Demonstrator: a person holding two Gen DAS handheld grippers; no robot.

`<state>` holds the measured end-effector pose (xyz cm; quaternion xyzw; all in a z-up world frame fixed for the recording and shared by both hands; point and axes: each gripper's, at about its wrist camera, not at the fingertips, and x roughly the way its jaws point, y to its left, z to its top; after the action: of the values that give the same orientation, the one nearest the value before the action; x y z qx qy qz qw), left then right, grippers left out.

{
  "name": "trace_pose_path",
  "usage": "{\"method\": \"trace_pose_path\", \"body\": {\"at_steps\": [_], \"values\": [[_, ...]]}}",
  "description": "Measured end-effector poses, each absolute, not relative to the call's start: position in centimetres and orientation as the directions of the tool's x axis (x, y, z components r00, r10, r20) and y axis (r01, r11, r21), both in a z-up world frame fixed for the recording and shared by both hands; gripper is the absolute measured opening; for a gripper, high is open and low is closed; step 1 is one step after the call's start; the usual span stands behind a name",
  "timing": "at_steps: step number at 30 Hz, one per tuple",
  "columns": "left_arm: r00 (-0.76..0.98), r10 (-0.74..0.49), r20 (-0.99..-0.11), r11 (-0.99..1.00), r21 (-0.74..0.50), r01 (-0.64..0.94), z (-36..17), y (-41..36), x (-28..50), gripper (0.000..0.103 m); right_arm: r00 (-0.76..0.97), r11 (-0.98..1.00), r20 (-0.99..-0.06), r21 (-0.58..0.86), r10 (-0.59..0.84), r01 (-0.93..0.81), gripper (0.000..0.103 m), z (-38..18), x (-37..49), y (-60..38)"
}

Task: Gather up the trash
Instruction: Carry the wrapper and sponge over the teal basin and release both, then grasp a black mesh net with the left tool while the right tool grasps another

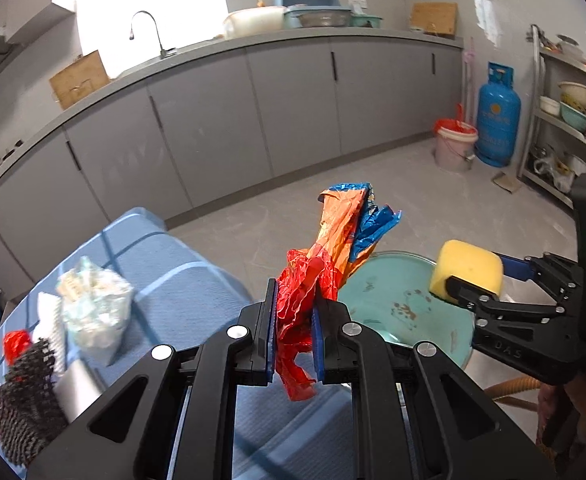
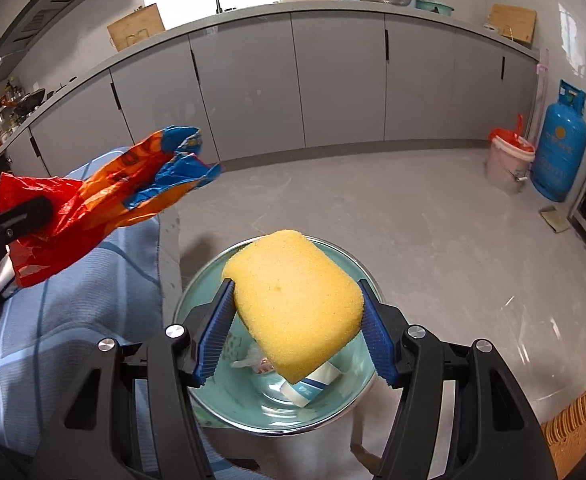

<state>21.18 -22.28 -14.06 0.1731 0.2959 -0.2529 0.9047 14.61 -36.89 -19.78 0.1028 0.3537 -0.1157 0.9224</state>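
Crumpled red-orange-blue foil wrapper point(image 1: 333, 264) pinched in my left gripper point(image 1: 293, 328); yellow sponge block point(image 2: 297, 300) clamped in right gripper point(image 2: 297, 332). Centre each over teal metal bowl point(image 2: 197, 292) before releasing.

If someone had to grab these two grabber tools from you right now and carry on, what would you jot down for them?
Left gripper: shut on a crumpled red, orange and blue wrapper, held up in the air beside the basin.
Right gripper: shut on a yellow sponge, held right over the teal basin.
Done: the basin already holds a paper cup and some small scraps.
Left: drop the sponge and the wrapper into the basin. A clear bag, a dark scrubber and a small red piece lie on the blue cloth; probably those go in next.
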Motion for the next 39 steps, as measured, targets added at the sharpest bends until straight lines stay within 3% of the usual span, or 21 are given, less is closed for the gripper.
{"method": "trace_pose_path", "body": {"at_steps": [8,9,10,11,14,16,27,39], "values": [[0.660,-0.371,-0.653,0.778,0.169,0.605,-15.8,-24.3,21.6,0.019,0.714,0.947,-0.683,0.104,-0.154,0.303,0.064,-21.0,15.3,-38.0],[0.655,-0.374,-0.657,0.774,0.169,0.611,-15.9,-24.5,21.6,0.030,0.717,0.947,-0.681,0.108,-0.151,0.302,0.070,-21.3,15.4,-38.2],[0.660,-0.368,-0.655,0.779,0.170,0.603,-16.0,-24.4,21.8,0.055,0.711,0.945,-0.685,0.104,-0.158,0.309,0.073,-21.7,15.5,-38.4],[0.671,-0.365,-0.646,0.787,0.171,0.593,-15.9,-24.3,21.9,0.063,0.704,0.944,-0.691,0.101,-0.162,0.316,0.075,-22.0,15.5,-38.6],[0.678,-0.358,-0.642,0.794,0.173,0.583,-15.7,-23.8,22.1,0.065,0.698,0.935,-0.697,0.116,-0.164,0.335,0.081,-22.5,15.3,-39.2],[0.695,-0.342,-0.633,0.810,0.175,0.559,-15.5,-23.2,22.3,0.077,0.697,0.931,-0.697,0.120,-0.168,0.344,0.082,-22.5,15.0,-39.3],[0.757,-0.277,-0.591,0.866,0.188,0.464,-13.8,-19.5,22.1,0.088,0.705,0.936,-0.695,0.143,-0.137,0.322,0.085,-21.4,14.5,-37.1],[0.821,-0.194,-0.538,0.916,0.200,0.348,-11.3,-13.5,21.0,0.088,0.742,0.972,-0.669,0.140,-0.047,0.187,0.085,-18.7,15.5,-30.9]]}}
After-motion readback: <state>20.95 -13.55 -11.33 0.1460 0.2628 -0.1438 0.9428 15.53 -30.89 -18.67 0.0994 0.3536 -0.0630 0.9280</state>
